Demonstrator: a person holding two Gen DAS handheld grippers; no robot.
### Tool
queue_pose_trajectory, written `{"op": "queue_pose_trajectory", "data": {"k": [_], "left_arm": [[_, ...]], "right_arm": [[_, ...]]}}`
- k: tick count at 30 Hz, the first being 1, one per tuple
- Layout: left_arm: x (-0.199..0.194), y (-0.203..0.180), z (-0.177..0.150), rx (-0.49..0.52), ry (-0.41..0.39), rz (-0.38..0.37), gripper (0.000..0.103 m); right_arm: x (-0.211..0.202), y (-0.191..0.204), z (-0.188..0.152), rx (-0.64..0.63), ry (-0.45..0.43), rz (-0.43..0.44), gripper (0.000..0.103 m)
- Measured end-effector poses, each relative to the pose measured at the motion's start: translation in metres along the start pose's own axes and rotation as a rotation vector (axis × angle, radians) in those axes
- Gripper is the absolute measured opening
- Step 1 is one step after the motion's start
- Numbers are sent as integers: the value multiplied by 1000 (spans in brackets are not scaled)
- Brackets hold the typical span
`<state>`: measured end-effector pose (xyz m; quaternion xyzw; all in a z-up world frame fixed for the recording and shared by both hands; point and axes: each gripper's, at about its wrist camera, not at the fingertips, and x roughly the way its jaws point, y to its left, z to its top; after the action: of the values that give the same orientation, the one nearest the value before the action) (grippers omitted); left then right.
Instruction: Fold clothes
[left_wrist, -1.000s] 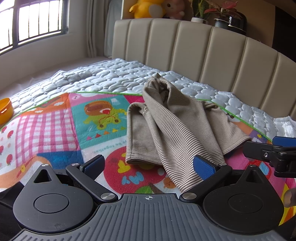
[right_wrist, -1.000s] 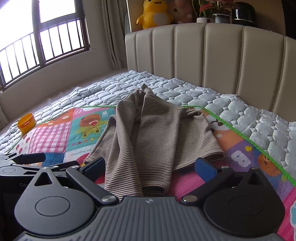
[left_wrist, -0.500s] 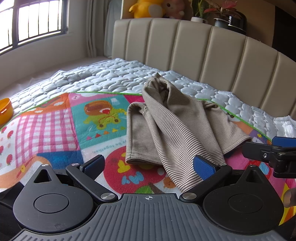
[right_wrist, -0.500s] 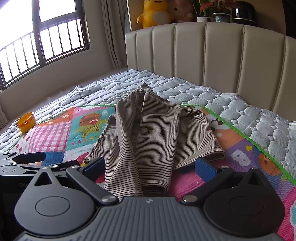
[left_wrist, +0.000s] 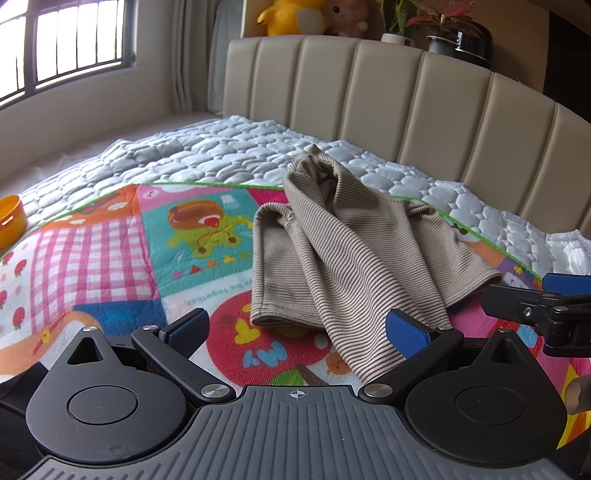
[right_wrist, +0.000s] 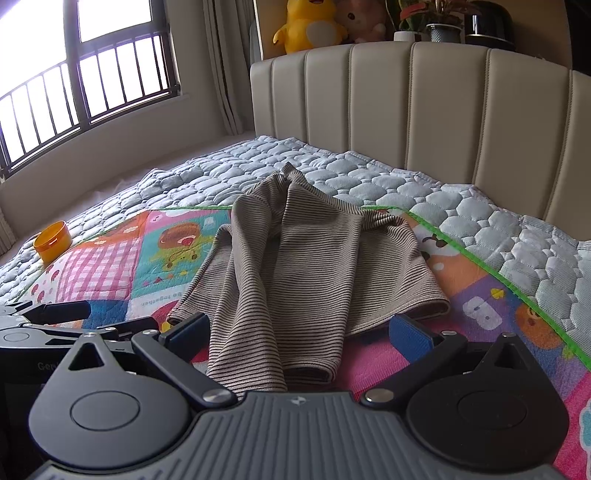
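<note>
bed, rumpled striped shirt (left_wrist: 354, 251), both grippers spread

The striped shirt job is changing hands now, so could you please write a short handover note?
Left gripper: open, empty, low over the mat, at the shirt's near edge.
Right gripper: open, empty, straddling the shirt's near end.
Shirt: crumpled in loose folds, mostly on the mat, its far end on the quilt.
Done: no neat fold visible.
Left: spread it flat, then fold.
</note>
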<state>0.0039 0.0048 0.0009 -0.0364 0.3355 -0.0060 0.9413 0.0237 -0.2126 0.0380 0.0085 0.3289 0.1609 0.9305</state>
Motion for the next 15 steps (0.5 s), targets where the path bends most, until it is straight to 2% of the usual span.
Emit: {"op": "queue_pose_trajectory", "data": {"k": [15], "left_arm": [[-1, 0, 0, 1, 0, -1, 103]], "right_arm": [[-1, -1, 0, -1, 1, 1, 103]]}}
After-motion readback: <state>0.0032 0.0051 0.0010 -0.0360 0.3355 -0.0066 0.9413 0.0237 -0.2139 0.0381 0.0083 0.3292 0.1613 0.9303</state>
